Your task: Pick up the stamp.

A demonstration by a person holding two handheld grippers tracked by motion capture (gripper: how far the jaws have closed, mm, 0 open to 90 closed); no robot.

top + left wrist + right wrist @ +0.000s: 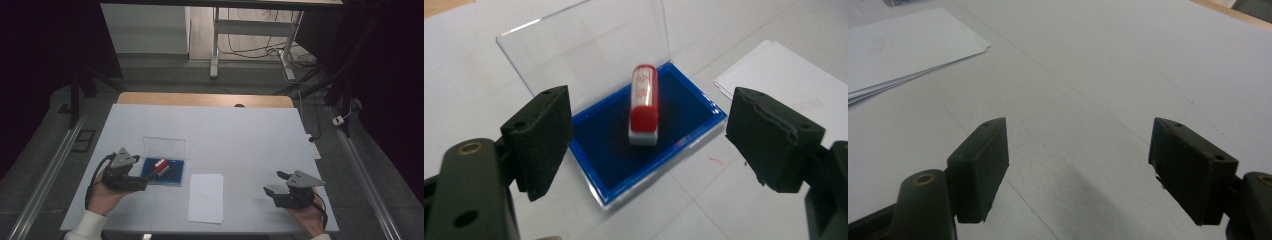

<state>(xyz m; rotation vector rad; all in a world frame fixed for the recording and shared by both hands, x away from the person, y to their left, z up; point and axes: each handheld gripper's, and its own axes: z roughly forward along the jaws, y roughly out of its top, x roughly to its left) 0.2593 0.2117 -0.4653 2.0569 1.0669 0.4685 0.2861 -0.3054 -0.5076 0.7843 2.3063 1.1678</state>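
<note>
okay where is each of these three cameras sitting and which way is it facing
High view: above the person's side, facing forward and down on the table; both hands and grippers show.
Left gripper view: rides the left gripper, facing the stamp in its blue ink pad.
Right gripper view: rides the right gripper, facing bare table.
Shared: the paper stack.

The place looked like a lab or test room set up for recording. A white-covered table (240, 130) stood alone on grey carpet, flanked by metal floor rails (45, 175) and dark curtains (45, 60). Behind it stood a bare white desk frame (250, 30), with loose cables (260, 50) and a power strip (339, 120) on the floor.
</note>
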